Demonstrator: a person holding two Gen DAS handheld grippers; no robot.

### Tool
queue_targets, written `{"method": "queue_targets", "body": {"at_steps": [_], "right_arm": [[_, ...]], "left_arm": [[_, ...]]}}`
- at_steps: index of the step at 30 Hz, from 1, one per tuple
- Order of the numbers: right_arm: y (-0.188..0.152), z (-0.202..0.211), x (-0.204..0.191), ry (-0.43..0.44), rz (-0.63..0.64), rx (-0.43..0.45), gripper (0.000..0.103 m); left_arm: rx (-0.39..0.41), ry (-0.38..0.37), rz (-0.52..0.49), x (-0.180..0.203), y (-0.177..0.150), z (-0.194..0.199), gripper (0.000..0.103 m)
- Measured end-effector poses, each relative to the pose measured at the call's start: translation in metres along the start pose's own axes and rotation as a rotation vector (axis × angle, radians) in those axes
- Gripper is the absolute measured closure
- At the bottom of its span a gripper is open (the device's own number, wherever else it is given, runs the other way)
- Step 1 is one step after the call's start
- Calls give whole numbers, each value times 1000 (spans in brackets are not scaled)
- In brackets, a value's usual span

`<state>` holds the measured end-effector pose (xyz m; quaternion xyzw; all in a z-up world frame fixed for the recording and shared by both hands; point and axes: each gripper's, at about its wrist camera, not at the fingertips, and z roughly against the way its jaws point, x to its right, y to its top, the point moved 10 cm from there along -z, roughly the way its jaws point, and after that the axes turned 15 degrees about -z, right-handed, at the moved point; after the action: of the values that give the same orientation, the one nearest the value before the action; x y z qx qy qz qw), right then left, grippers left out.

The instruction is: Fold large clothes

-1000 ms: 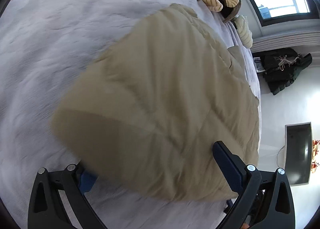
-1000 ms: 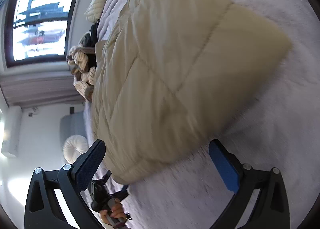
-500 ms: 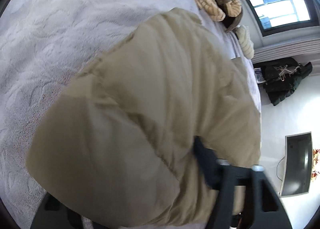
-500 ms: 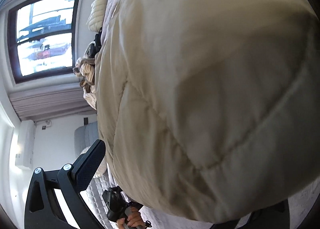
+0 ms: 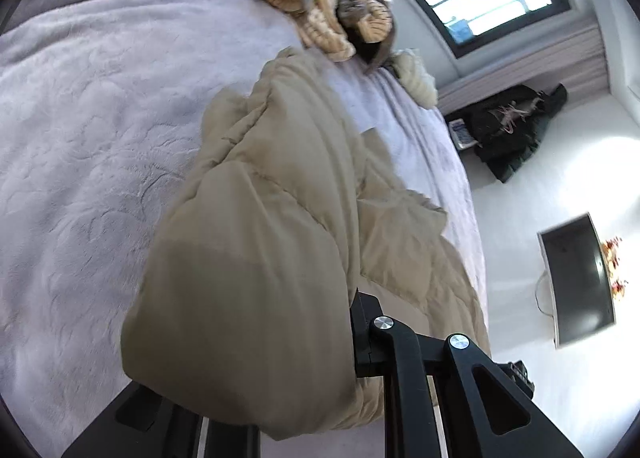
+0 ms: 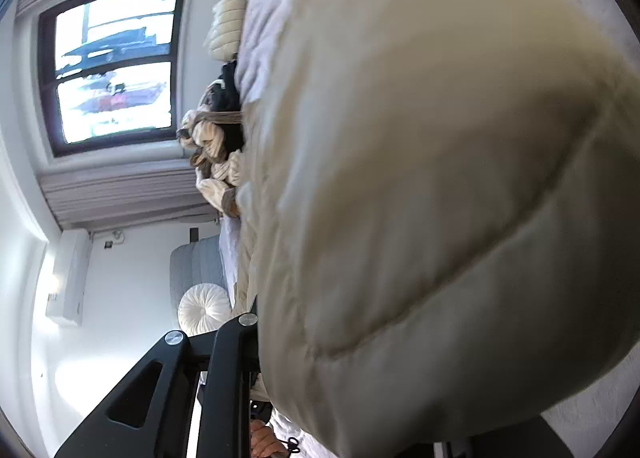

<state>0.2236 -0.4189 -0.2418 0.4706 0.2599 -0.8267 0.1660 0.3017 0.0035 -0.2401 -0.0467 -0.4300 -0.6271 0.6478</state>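
Note:
A large beige quilted coat (image 5: 280, 218) lies on a grey-lilac bedspread (image 5: 88, 106). My left gripper (image 5: 280, 362) is shut on a thick corner of the coat; the padding bulges over the jaws and hides the left finger. In the right wrist view the same coat (image 6: 440, 198) fills most of the frame. My right gripper (image 6: 360, 378) is shut on its puffy edge, with only the left finger's frame showing.
A pile of striped knitwear (image 5: 332, 18) and a cream bundle (image 5: 416, 74) lie at the far end of the bed. A dark coat (image 5: 516, 126) lies on the floor beside the bed, near a monitor (image 5: 576, 282). A window (image 6: 112, 70) and a round cushion (image 6: 204, 310) show to the right gripper's left.
Both grippers have moved onto the coat's near edge and closed on it. The coat's near part has been lifted and bunched, and the coat now looks narrower on the bed.

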Motion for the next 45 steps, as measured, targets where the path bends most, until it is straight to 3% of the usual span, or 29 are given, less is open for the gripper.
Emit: {"method": "queue_targets", "body": {"at_steps": [7, 15, 19, 23, 29, 37, 45], "right_arm": [[-37, 38, 6, -33, 26, -20, 80], [-76, 83, 51, -84, -37, -27, 80], [-92, 98, 81, -130, -54, -35, 80], [-85, 105, 108, -185, -83, -25, 79], [-80, 106, 121, -262, -90, -10, 65], [-90, 120, 126, -339, -81, -4, 56], [-113, 133, 124, -429, -43, -25, 37]], "left_arm": [[-51, -42, 7, 12, -52, 57, 84], [-166, -50, 69, 7, -146, 111, 84], [-215, -45, 111, -3, -184, 126, 84], [-274, -47, 169, -19, -214, 122, 84], [-295, -45, 223, -29, -230, 125, 84], [-325, -29, 216, -22, -227, 136, 84], [-432, 94, 60, -6, -227, 150, 83]]}}
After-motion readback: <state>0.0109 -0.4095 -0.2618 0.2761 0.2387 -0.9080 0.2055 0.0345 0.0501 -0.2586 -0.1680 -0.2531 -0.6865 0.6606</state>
